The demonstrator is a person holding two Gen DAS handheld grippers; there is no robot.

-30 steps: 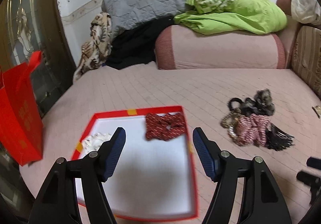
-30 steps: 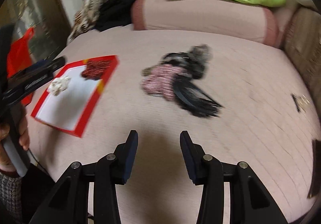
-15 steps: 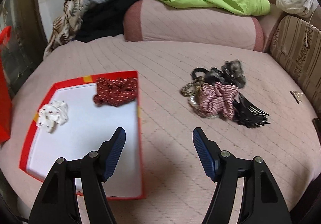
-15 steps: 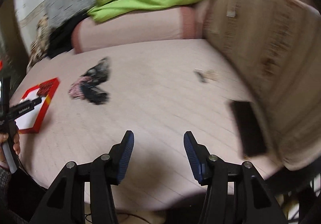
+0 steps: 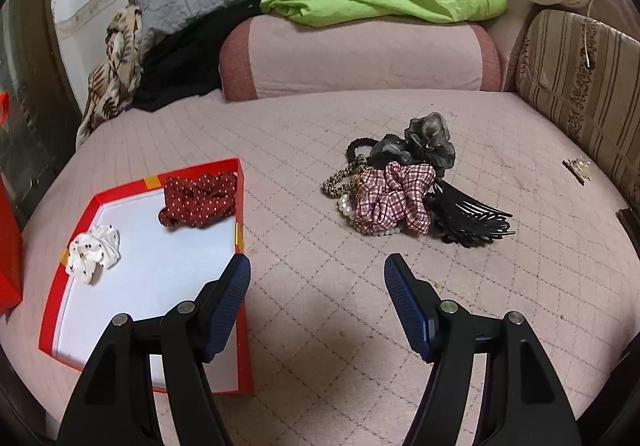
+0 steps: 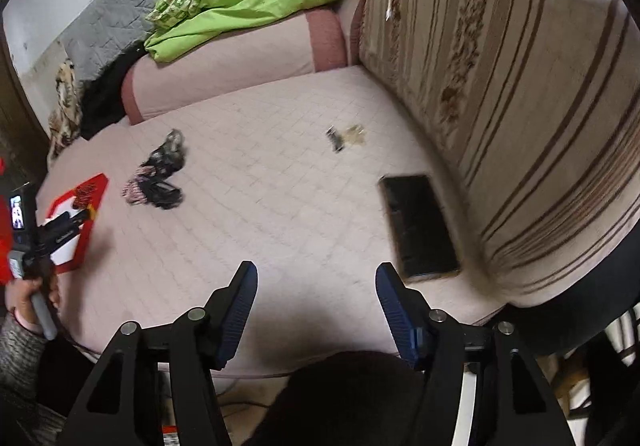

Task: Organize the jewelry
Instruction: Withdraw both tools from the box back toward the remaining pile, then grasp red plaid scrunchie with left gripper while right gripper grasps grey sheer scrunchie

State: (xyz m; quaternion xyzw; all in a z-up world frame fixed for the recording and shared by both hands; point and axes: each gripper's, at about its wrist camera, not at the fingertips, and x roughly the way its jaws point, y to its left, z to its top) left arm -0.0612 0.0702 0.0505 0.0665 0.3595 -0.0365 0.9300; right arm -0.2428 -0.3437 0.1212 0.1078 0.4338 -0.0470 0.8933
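Swinging away from the pile, the right tongs (image 6: 316,302) now face the striped cushion (image 6: 520,106) at the bed's right edge, where a second ago they looked toward the red box; their jaws are opening with nothing between them, above bare quilt near the bed's (image 5: 320,134) front edge. Just beyond the right finger lies a dark phone (image 6: 418,224), flat beside the cushion. The left tongs (image 5: 318,288) have shifted right, off the box and toward the heap, and hang released and empty, the left finger over the box's near right corner. The red box (image 5: 240,342) sits at the bed's left front, holding a dark red dotted scrunchie (image 5: 198,199) at its far right corner and a white scrunchie (image 5: 94,252) by its left wall. The jewelry pile (image 5: 400,186) lies mid-bed, well apart from the box: a checked scrunchie, beads, a leopard band, a grey flower and a black comb, all touching. A small clip (image 5: 576,168) lies alone near the right edge.
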